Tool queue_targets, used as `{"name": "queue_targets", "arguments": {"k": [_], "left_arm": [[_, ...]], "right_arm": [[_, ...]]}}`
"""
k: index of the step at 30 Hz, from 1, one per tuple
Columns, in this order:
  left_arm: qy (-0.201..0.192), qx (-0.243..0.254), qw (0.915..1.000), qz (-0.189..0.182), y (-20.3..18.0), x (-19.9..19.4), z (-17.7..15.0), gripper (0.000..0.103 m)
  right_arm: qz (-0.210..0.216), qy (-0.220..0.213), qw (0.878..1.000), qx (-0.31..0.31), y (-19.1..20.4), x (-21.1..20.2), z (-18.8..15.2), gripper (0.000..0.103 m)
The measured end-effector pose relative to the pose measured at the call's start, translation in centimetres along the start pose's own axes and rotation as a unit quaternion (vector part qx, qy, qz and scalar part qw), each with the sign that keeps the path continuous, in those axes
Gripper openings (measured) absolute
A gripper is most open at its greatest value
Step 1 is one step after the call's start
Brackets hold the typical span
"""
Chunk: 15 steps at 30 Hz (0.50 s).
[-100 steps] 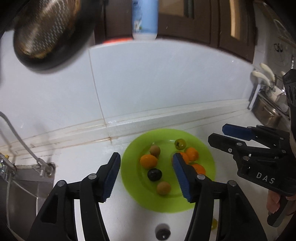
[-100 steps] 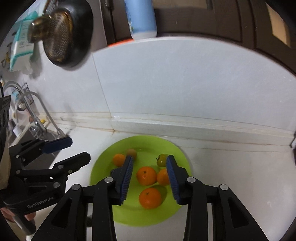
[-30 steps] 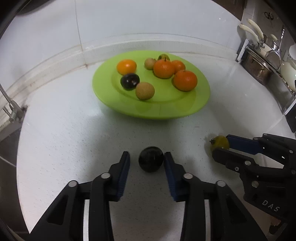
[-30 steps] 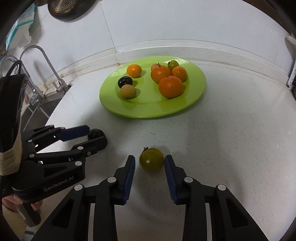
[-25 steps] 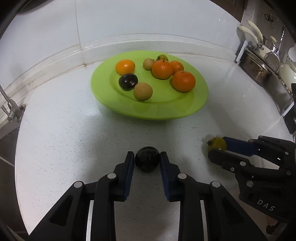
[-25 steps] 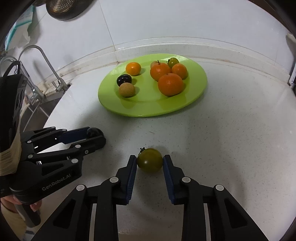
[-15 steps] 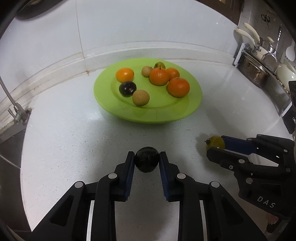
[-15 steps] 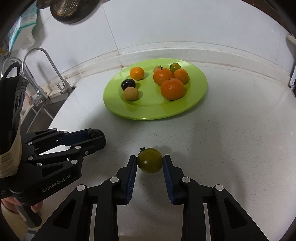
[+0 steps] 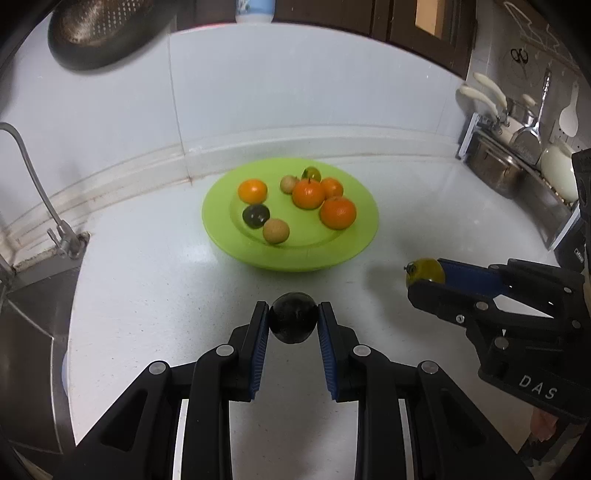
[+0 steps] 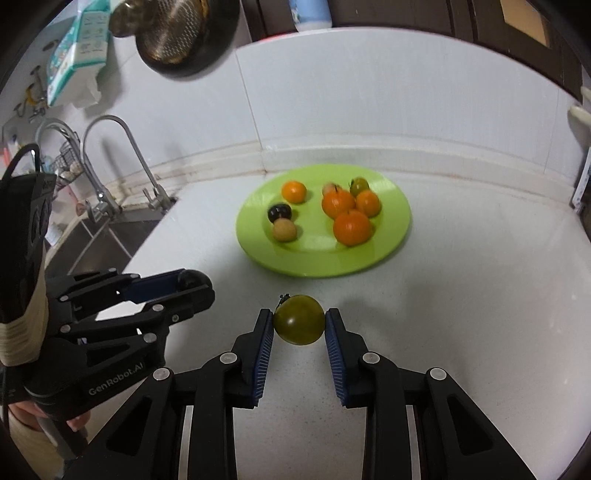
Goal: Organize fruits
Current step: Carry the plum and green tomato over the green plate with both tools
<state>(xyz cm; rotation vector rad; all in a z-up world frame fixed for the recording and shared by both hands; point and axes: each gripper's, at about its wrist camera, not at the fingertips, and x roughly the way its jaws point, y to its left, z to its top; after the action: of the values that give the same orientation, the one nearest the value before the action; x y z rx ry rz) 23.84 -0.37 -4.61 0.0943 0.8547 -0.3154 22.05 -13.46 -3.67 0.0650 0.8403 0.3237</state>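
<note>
My left gripper is shut on a dark round fruit, held above the white counter in front of the green plate. My right gripper is shut on a green tomato, also off the counter. In the left wrist view the right gripper shows at the right with the green tomato at its tips. The plate holds several oranges, a dark fruit, a tan fruit and a second green tomato.
A sink with a faucet lies at the left. A dark strainer hangs on the white tiled wall. Pots and utensils crowd the right end of the counter. A hand holds the left gripper body.
Both grippers closed on their fruits a second ago, then rose off the counter with them. The plate now appears farther away and more of the wall shows.
</note>
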Motion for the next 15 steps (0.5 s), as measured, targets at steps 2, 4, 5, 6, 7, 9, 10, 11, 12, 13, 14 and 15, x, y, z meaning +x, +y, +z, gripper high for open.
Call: {"name": "queue_targets", "arguments": {"k": [2, 4, 5, 6, 7, 9, 10, 11, 12, 13, 14, 15], "left_arm": [[-0.01, 0.001, 0.9999, 0.003, -0.3, -0.8, 0.2, 0.027], [-0.019, 0.002, 0.9998, 0.006, -0.5, -1.4, 0.4, 0.027], [-0.024, 0.003, 0.9997, 0.007, -0.6, -1.7, 0.6, 0.027], [-0.028, 0.003, 0.9996, 0.008, -0.7, -2.0, 0.8, 0.027], [-0.031, 0.004, 0.9995, 0.01, -0.7, -2.2, 1.0, 0.027], [-0.038, 0.006, 0.9992, 0.011, -0.8, -2.5, 1.3, 0.027], [-0.041, 0.008, 0.999, 0.012, -0.9, -2.7, 1.5, 0.027], [-0.044, 0.009, 0.9989, 0.013, -1.0, -2.8, 1.7, 0.027], [-0.046, 0.009, 0.9988, 0.015, -1.0, -2.8, 1.9, 0.027], [-0.048, 0.011, 0.9986, 0.017, -1.0, -2.9, 2.2, 0.027], [-0.05, 0.011, 0.9985, 0.018, -1.0, -2.9, 2.4, 0.027], [-0.053, 0.013, 0.9983, 0.02, -1.1, -2.9, 2.7, 0.027]], "right_arm": [[0.002, -0.009, 1.0, -0.002, 0.0, -0.6, 0.3, 0.03], [0.006, -0.017, 1.0, -0.004, 0.0, -1.3, 0.6, 0.03], [0.007, -0.021, 1.0, -0.006, 0.0, -1.5, 0.8, 0.03], [0.007, -0.025, 1.0, -0.008, 0.0, -1.8, 1.0, 0.03], [0.007, -0.028, 1.0, -0.008, 0.0, -1.9, 1.1, 0.03], [0.009, -0.036, 0.999, -0.009, -0.1, -2.3, 1.5, 0.03], [0.011, -0.038, 0.999, -0.01, -0.1, -2.4, 1.6, 0.03], [0.012, -0.041, 0.999, -0.012, -0.1, -2.5, 1.7, 0.03], [0.013, -0.044, 0.999, -0.013, -0.1, -2.6, 1.9, 0.03], [0.014, -0.046, 0.999, -0.013, -0.1, -2.7, 2.1, 0.03], [0.015, -0.049, 0.999, -0.014, -0.1, -2.7, 2.3, 0.03], [0.016, -0.052, 0.998, -0.014, -0.1, -2.8, 2.5, 0.03]]}}
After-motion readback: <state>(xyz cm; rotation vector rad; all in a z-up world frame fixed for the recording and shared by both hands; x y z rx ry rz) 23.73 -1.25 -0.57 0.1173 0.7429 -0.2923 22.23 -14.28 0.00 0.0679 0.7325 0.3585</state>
